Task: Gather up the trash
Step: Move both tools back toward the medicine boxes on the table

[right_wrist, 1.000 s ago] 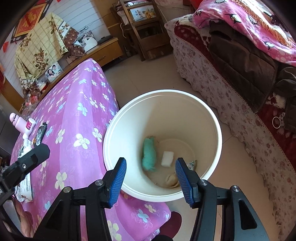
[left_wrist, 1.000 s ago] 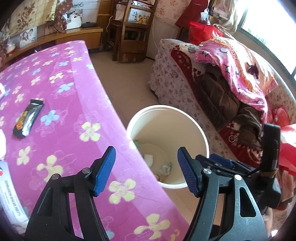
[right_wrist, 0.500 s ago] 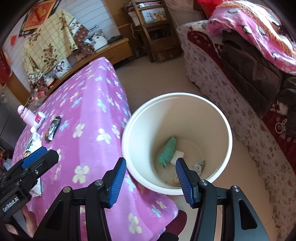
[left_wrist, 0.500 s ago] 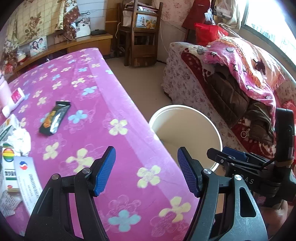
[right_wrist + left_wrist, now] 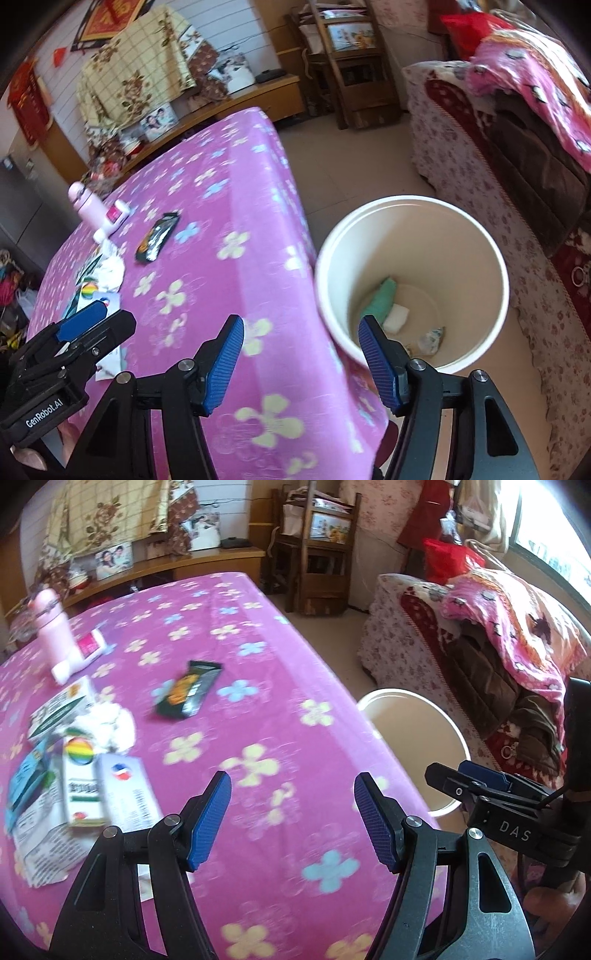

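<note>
A black snack wrapper (image 5: 188,694) lies on the pink flowered tablecloth (image 5: 258,657); it also shows in the right wrist view (image 5: 157,237). A crumpled white tissue (image 5: 110,722) lies left of it, beside boxes and leaflets (image 5: 85,786). The white bin (image 5: 413,280) stands on the floor by the table's right edge and holds a green scrap (image 5: 380,299) and white bits. My left gripper (image 5: 291,819) is open and empty above the table. My right gripper (image 5: 301,362) is open and empty over the table edge next to the bin.
A pink bottle (image 5: 55,627) and a white tube (image 5: 81,653) stand at the table's far left. A sofa piled with blankets (image 5: 498,635) runs along the right. A wooden chair (image 5: 317,554) and low cabinet (image 5: 177,565) stand behind. Tiled floor lies between.
Both grippers have swung left, from over the bin toward the table. The wrapper, tissue and boxes have come into the left wrist view. Both stay open and empty.
</note>
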`<action>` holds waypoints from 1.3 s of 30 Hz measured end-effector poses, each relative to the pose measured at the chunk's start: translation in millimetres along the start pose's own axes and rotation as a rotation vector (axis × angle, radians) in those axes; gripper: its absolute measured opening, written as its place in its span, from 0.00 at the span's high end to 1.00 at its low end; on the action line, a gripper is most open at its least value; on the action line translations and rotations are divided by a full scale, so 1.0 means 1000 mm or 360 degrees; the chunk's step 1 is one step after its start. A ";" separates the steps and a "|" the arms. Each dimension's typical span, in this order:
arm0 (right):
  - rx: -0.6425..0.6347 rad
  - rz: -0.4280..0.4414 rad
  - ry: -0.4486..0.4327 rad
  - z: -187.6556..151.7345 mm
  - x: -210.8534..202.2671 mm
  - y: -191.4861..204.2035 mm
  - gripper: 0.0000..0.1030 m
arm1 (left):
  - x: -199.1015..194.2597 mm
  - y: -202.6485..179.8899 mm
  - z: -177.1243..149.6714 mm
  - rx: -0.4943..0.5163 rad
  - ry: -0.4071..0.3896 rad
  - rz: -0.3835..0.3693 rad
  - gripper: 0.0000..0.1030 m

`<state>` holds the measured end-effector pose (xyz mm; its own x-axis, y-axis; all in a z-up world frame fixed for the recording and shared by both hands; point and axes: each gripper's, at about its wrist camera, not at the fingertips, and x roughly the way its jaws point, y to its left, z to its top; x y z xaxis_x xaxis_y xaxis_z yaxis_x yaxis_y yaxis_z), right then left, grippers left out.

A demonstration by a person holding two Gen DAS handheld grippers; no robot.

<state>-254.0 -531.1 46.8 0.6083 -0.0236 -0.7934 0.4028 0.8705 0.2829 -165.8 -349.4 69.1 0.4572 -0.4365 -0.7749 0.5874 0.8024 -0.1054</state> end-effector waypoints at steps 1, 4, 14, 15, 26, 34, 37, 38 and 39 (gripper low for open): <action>-0.0016 0.0008 0.0009 -0.001 0.002 0.007 0.39 | -0.003 0.008 -0.002 -0.0016 0.0001 0.0018 0.34; -0.0051 0.0034 0.0029 -0.004 0.007 0.022 0.39 | -0.008 0.025 -0.006 -0.0055 0.0013 0.0076 0.34; -0.0165 0.0115 0.0077 -0.014 0.018 0.063 0.39 | -0.015 0.097 -0.037 -0.0279 0.0082 0.0191 0.34; -0.0169 0.0121 0.0082 -0.014 0.019 0.066 0.39 | -0.014 0.101 -0.040 -0.0303 0.0094 0.0198 0.34; -0.0134 0.0110 0.0104 -0.015 0.023 0.056 0.39 | 0.009 0.091 -0.031 -0.0301 0.0075 0.0062 0.34; -0.0077 0.0084 0.0114 -0.012 0.026 0.036 0.39 | 0.023 0.070 -0.005 -0.0248 0.0022 -0.0126 0.34; -0.0066 0.0084 0.0119 -0.012 0.027 0.031 0.39 | 0.028 0.066 -0.001 -0.0259 0.0055 -0.0157 0.34; -0.0063 0.0083 0.0120 -0.012 0.028 0.029 0.39 | 0.029 0.067 -0.002 -0.0266 0.0061 -0.0157 0.34; -0.0060 0.0084 0.0119 -0.011 0.028 0.028 0.39 | 0.029 0.068 -0.002 -0.0275 0.0068 -0.0154 0.34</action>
<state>-233.1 -501.6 26.6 0.5745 0.0585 -0.8164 0.3445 0.8875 0.3060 -114.1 -306.8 37.6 0.3734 -0.5002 -0.7812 0.5020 0.8171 -0.2833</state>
